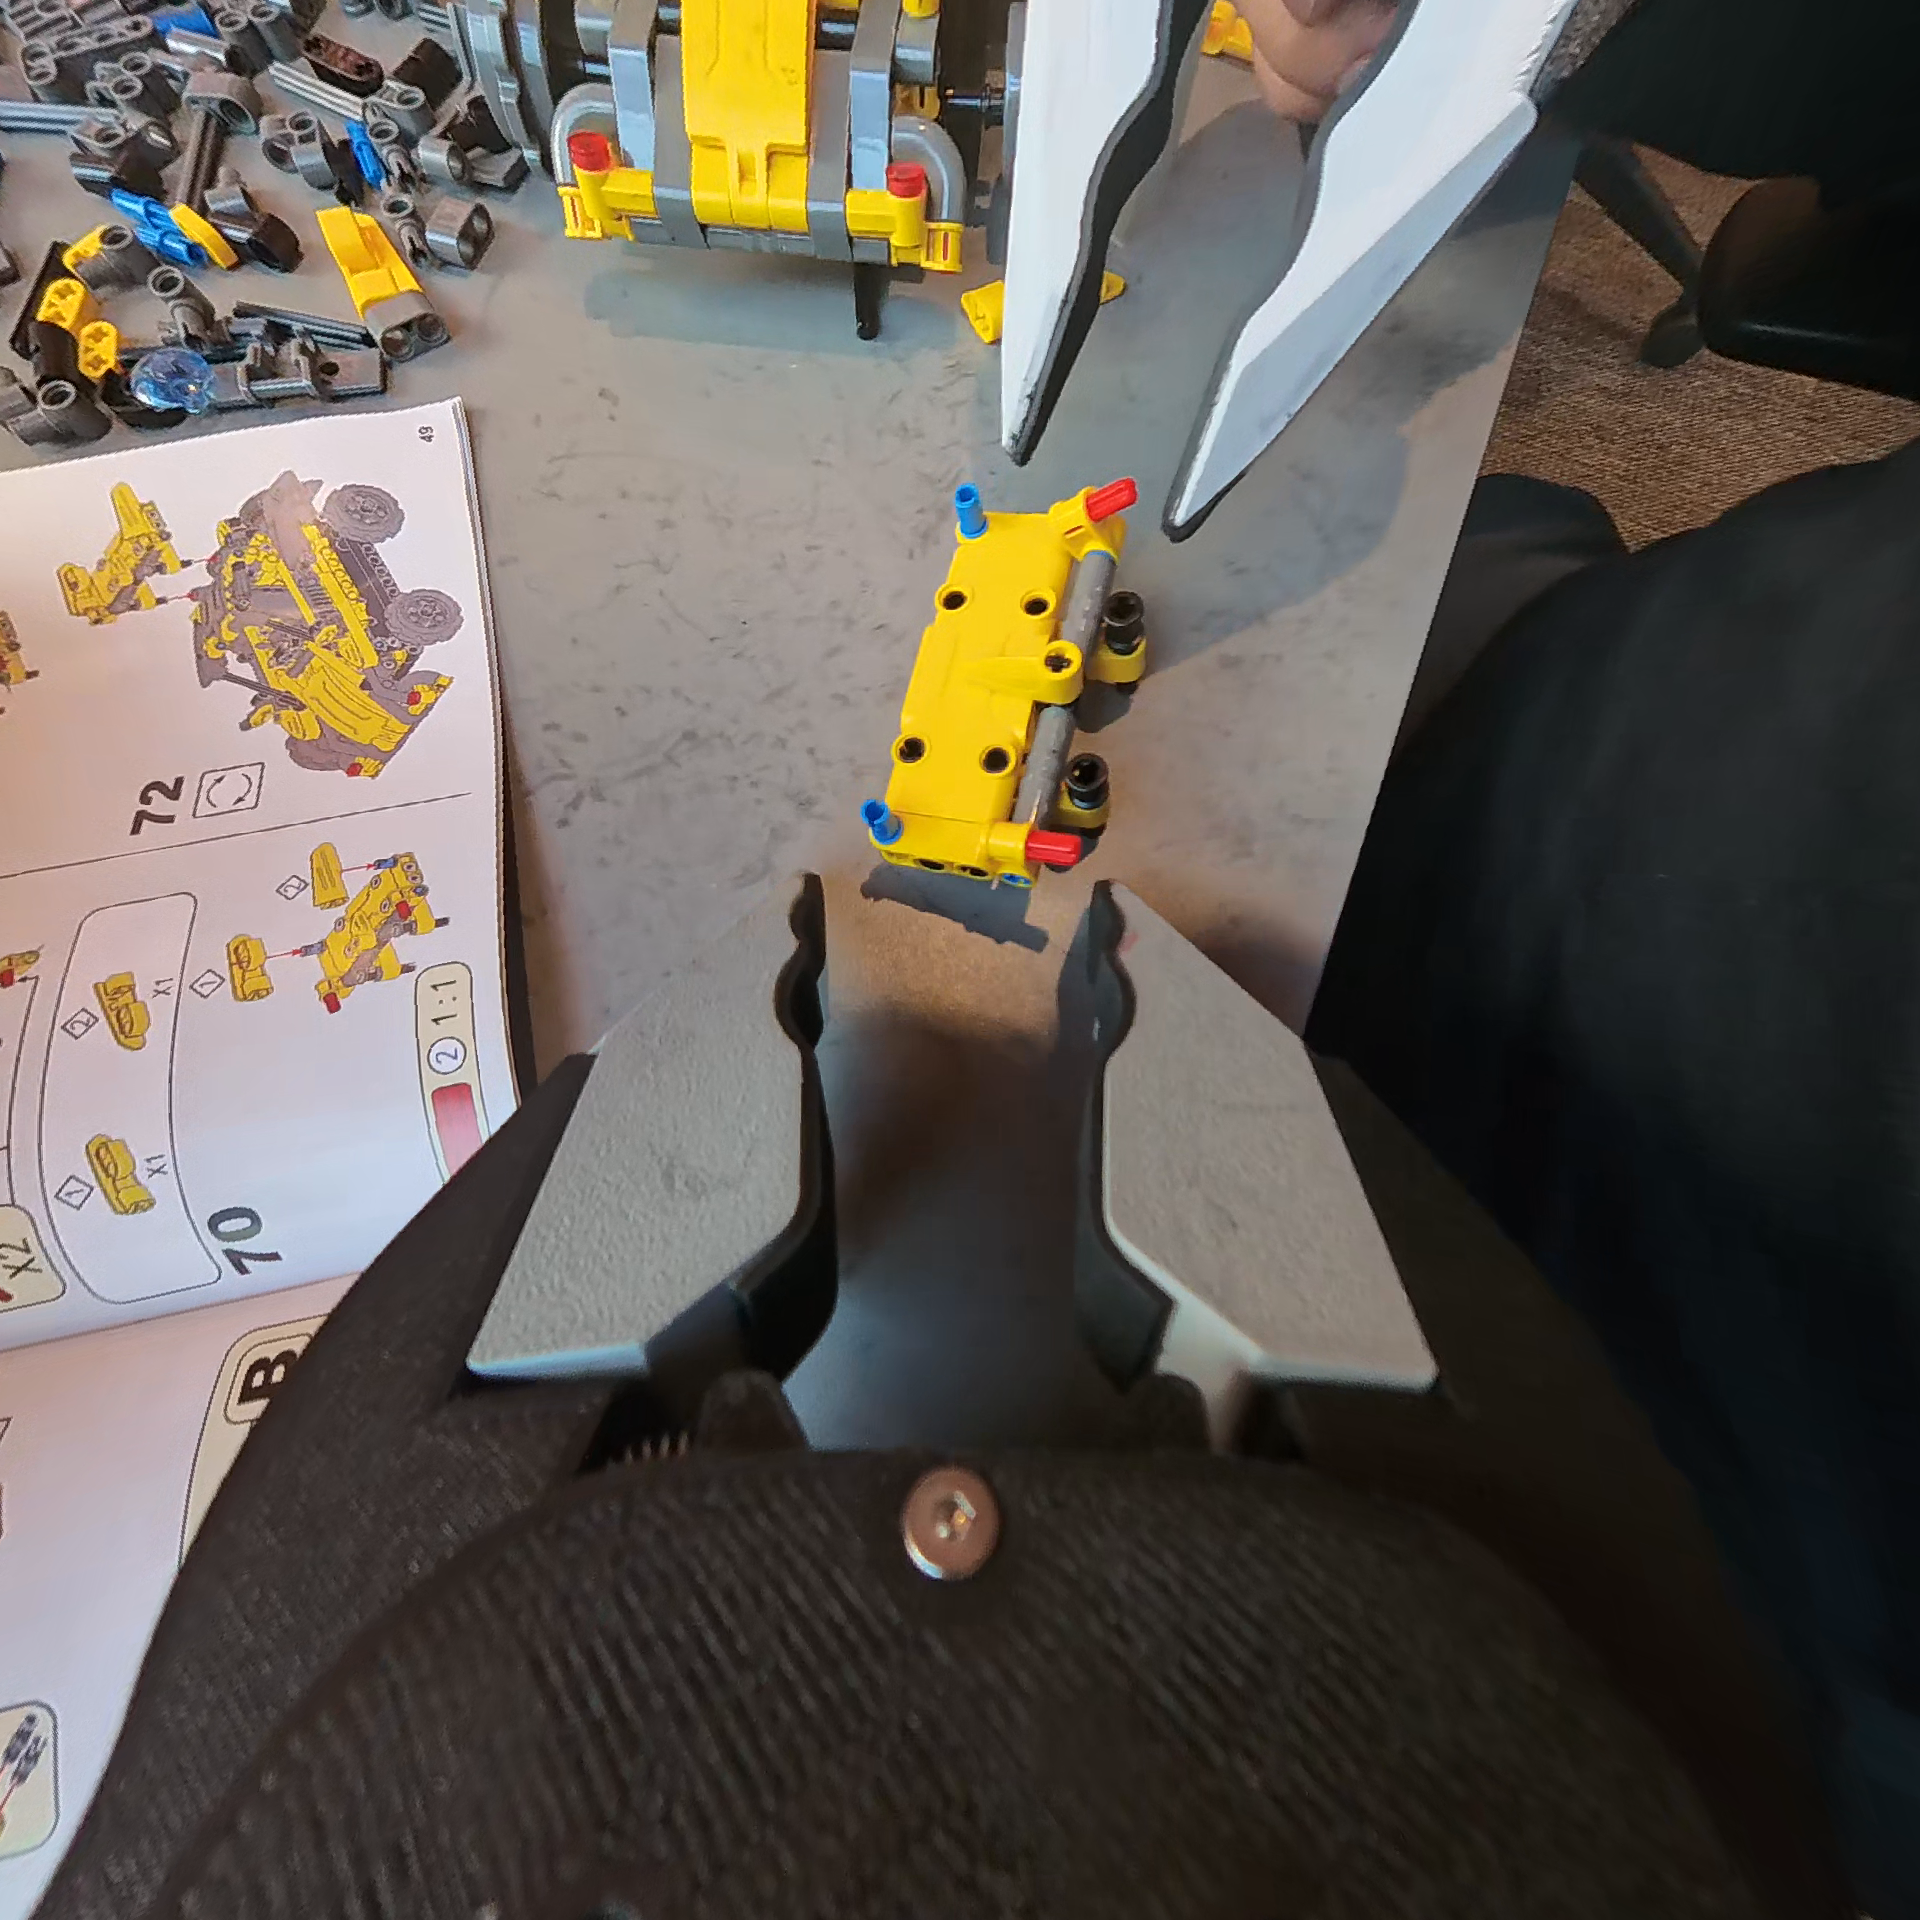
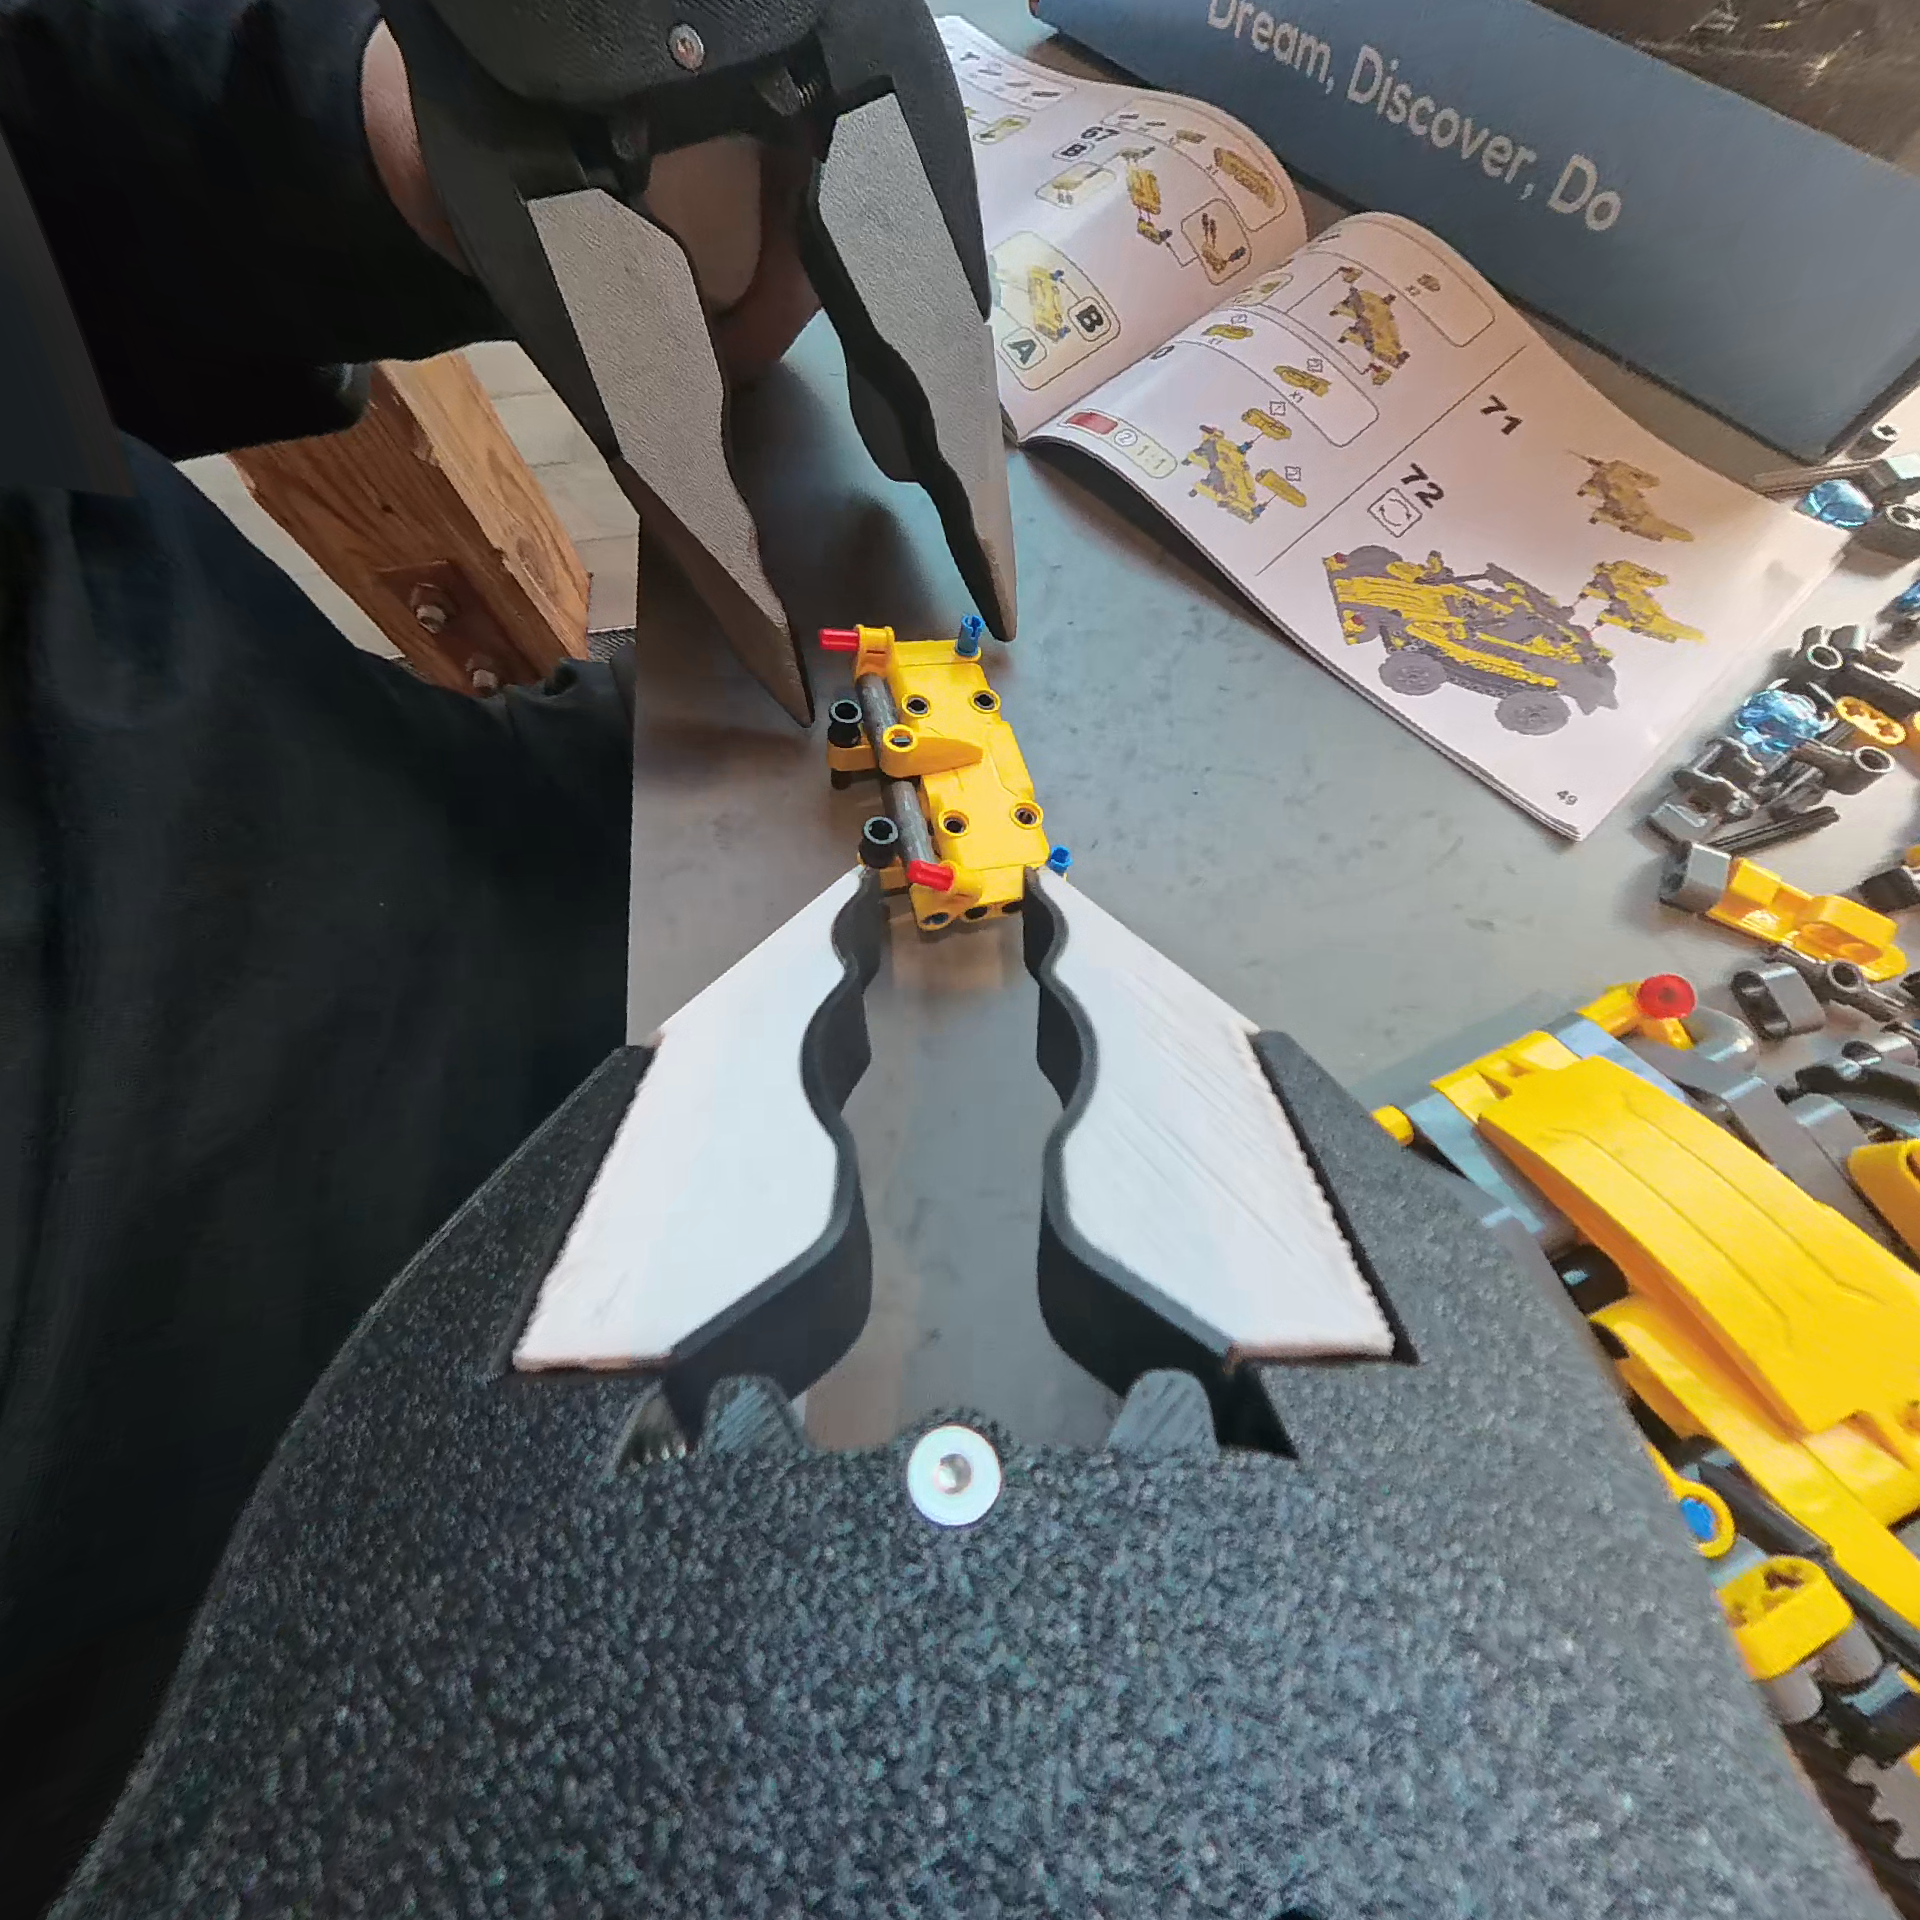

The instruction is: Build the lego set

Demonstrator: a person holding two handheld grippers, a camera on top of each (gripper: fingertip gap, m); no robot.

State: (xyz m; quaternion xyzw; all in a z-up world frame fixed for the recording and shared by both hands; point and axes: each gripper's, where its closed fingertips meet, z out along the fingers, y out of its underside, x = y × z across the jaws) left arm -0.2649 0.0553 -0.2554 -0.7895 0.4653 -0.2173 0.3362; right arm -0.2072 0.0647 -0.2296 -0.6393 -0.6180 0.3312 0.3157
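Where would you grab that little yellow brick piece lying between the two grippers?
Probably across the long flat sides of the yellow brick piece, at its bare yellow middle, coming from above. It lies flat on the table; pins stick out at its ends, a grey rod runs along one side.

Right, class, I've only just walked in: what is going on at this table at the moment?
A person holds a gripper in each hand over a grey table. Both the left gripper and the right gripper are open and point at a small yellow brick assembly from opposite ends; neither holds it. It lies flat near the table's edge. An open instruction booklet, a pile of loose pieces and a larger yellow model lie nearby.
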